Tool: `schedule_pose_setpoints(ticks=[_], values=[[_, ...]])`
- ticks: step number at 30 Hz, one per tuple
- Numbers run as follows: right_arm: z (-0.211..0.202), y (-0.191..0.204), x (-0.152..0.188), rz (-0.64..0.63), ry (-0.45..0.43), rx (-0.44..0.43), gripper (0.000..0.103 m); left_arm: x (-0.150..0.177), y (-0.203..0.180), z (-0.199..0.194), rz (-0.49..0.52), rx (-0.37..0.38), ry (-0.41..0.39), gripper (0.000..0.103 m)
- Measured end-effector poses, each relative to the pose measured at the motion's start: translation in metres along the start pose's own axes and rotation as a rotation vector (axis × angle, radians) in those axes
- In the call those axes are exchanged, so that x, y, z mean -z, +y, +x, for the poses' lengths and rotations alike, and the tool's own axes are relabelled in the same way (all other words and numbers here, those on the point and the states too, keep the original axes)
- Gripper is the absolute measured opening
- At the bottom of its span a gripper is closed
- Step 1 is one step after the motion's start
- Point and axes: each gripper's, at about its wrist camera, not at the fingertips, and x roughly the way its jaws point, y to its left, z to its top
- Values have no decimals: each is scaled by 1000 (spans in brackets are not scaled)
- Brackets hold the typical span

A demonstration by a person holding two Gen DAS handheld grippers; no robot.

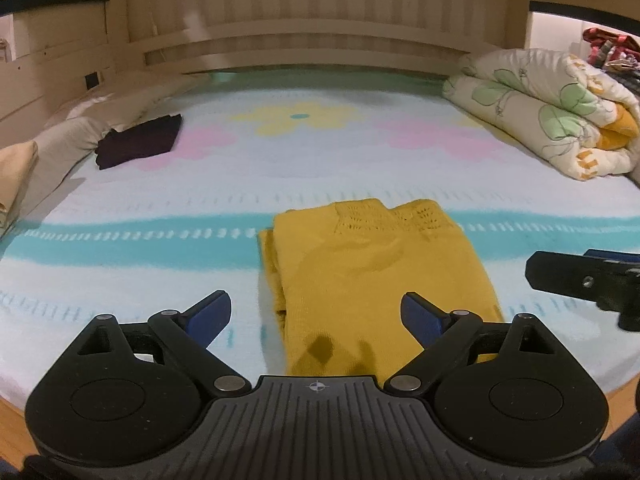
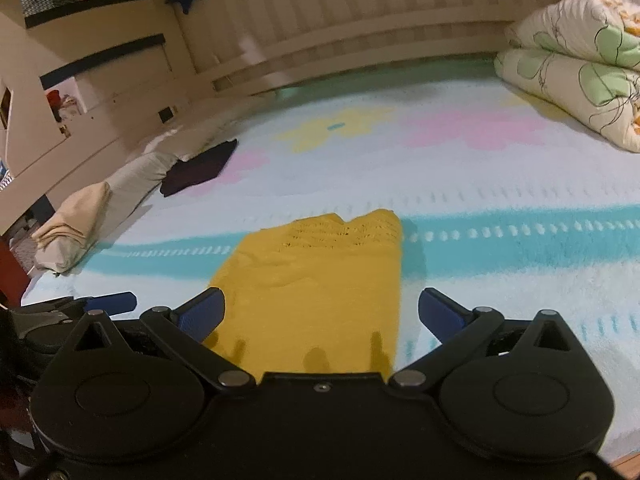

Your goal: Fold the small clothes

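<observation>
A mustard-yellow knitted garment (image 1: pixel 376 264) (image 2: pixel 320 268) lies folded into a rectangle on the pastel bedspread (image 1: pixel 200 200), its lacy edge facing the headboard. My left gripper (image 1: pixel 316 304) hovers over the garment's near end, open, blue pads apart and nothing between them. My right gripper (image 2: pixel 322 298) hovers likewise above the near end, open wide and empty. Each gripper shows in the other's view: the right one (image 1: pixel 560 276) at the right edge, the left one (image 2: pixel 108 302) at the left edge. A dark purple garment (image 1: pixel 140 140) (image 2: pixel 200 168) lies folded at the far left.
A rolled floral quilt (image 1: pixel 552 108) (image 2: pixel 580 68) sits at the bed's back right. Cream pillows (image 1: pixel 16 172) (image 2: pixel 76 224) line the left side. A wooden slatted headboard (image 1: pixel 320 20) closes the far end. The bed's near edge runs just below the grippers.
</observation>
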Motion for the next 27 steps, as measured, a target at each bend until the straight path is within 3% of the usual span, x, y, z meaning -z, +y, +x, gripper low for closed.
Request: schedule_pose_setpoints(ticks=[4, 6, 10, 13, 21, 27], values=[[-8, 13, 5, -35, -40, 76, 103, 3, -2, -4, -11, 18, -1, 92], [-11, 22, 9, -66, -60, 186, 103, 6, -3, -5, -10, 10, 5, 92], [-11, 27, 12, -93, -79, 250, 103, 10, -9, -8, 8, -30, 5, 92], [-8, 28, 14, -114, -66, 254, 103, 13, -9, -6, -2, -35, 20, 92], [13, 19, 19, -31, 116, 202, 102, 17, 0, 3, -72, -66, 93, 91], [18, 17, 24, -7, 153, 213, 102, 20, -2, 8, -56, -78, 131, 86]])
